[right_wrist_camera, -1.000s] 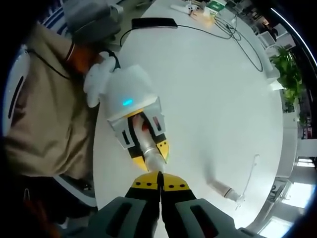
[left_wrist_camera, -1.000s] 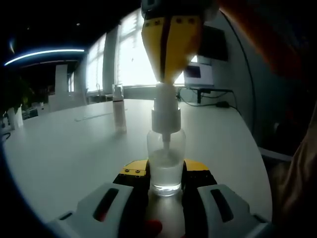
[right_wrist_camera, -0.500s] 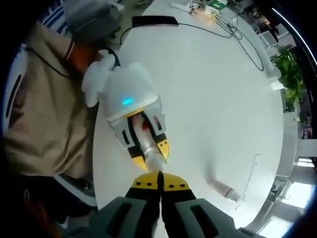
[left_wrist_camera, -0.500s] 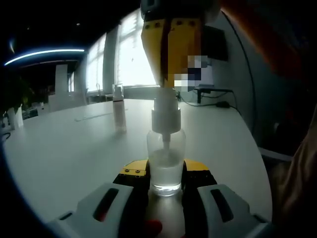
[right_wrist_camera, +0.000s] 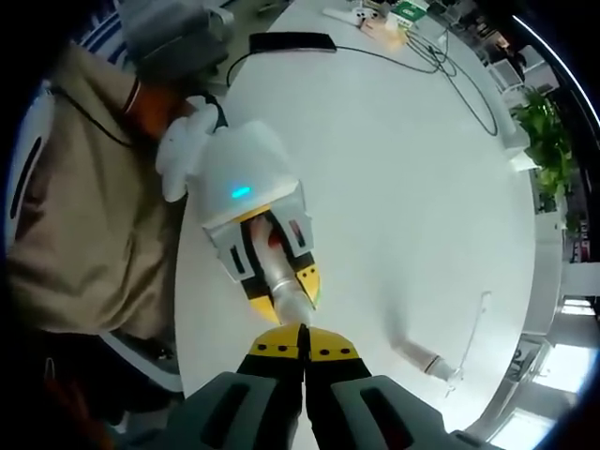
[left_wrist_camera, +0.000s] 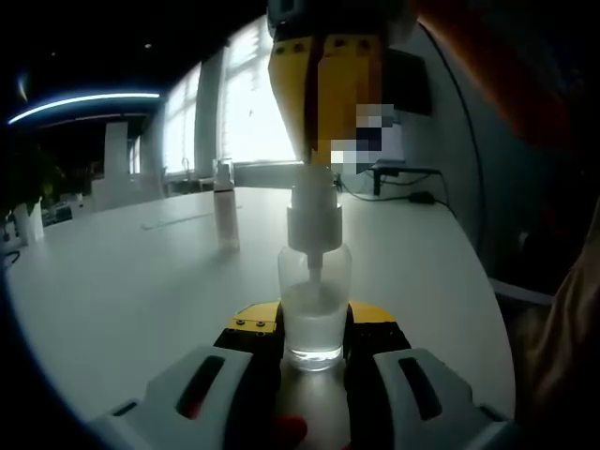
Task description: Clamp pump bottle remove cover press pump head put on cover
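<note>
The pump bottle [left_wrist_camera: 314,309] is held upright on the white bench [left_wrist_camera: 122,281], gripped low on its clear body between the left tongs [left_wrist_camera: 314,361], so it is likely kept from tipping under a downward push. The right tongs [left_wrist_camera: 325,94] are closed with nothing between them, tips set on top of the pump head [left_wrist_camera: 313,211] from above; in the right gripper view the jaws meet over the bottle [right_wrist_camera: 292,305]. The press step is judged underway. The removed cover [left_wrist_camera: 223,204] stands upright further back on the bench, well apart, clear of the working area.
</note>
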Tool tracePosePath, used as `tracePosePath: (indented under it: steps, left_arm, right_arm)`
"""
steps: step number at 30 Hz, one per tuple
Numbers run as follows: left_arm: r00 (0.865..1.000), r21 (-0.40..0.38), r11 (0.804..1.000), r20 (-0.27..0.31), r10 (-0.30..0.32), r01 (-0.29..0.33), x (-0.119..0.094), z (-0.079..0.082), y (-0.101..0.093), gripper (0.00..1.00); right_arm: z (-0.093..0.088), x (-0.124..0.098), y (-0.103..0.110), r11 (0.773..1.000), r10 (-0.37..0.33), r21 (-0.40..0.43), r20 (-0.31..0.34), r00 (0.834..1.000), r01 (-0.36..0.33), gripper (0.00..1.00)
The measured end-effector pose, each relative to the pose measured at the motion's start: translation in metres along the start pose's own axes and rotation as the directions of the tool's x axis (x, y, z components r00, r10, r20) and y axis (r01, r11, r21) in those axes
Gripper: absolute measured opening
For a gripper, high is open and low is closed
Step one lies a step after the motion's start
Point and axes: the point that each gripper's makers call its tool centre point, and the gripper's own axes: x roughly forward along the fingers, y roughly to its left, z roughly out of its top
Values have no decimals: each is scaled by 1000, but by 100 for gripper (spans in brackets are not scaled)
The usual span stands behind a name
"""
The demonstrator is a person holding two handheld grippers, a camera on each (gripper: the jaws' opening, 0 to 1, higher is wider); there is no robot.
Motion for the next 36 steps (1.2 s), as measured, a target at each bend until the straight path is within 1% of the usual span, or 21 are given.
tracePosePath:
  steps: [9,36]
  left_arm:
    - [1000,2,1000,0,0,0,0,0,-2,15]
    - [1000,2,1000,1,1,-1,0,0,-1,16]
  right_arm:
    - [-1,-5,-1,1000,-5,-21,16,1000,5,0]
    - [0,-5,-3,1000,-8,-5,23,1000,8,0]
